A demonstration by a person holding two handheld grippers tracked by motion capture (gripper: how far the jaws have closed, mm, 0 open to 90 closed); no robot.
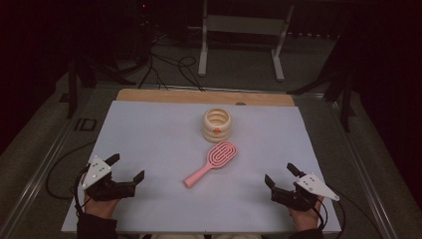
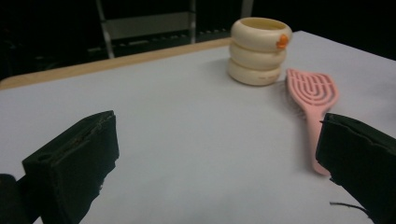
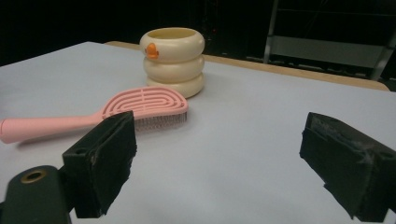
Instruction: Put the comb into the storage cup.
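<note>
Judging from the layout, the step in hand was the first reach for the pink hairbrush [image 1: 210,164], which lay bristles-down near centre frame in the high view, handle pointing to the lower left, head toward the upper right, just below the cream ringed cup [image 1: 217,125] and close to it but not clearly touching.

To do it well: go for the handle, not the head. The handle is thin and lay flat on the white mat [image 1: 149,134], so the jaws should come in low, w/ one jaw each side of the handle across its width, approx. mid-handle so the brush doesn't tip. Keep clear of the cup; a nudge to the head could shove it. Either side could reach; the handle end pointed more to the left gripper [image 1: 128,167], while the right gripper [image 1: 278,175] faced the brush from the side.

Left gripper sat at lower left of the high view, jaws spread wide, nothing between them, nothing touched. In the left gripper view the brush [image 2: 310,100] showed at right, past the right-hand jaw.

Right gripper sat at lower right, jaws also spread wide & empty. In the right gripper view the brush [image 3: 93,114] lay at left, cup [image 3: 173,60] behind it.
</note>
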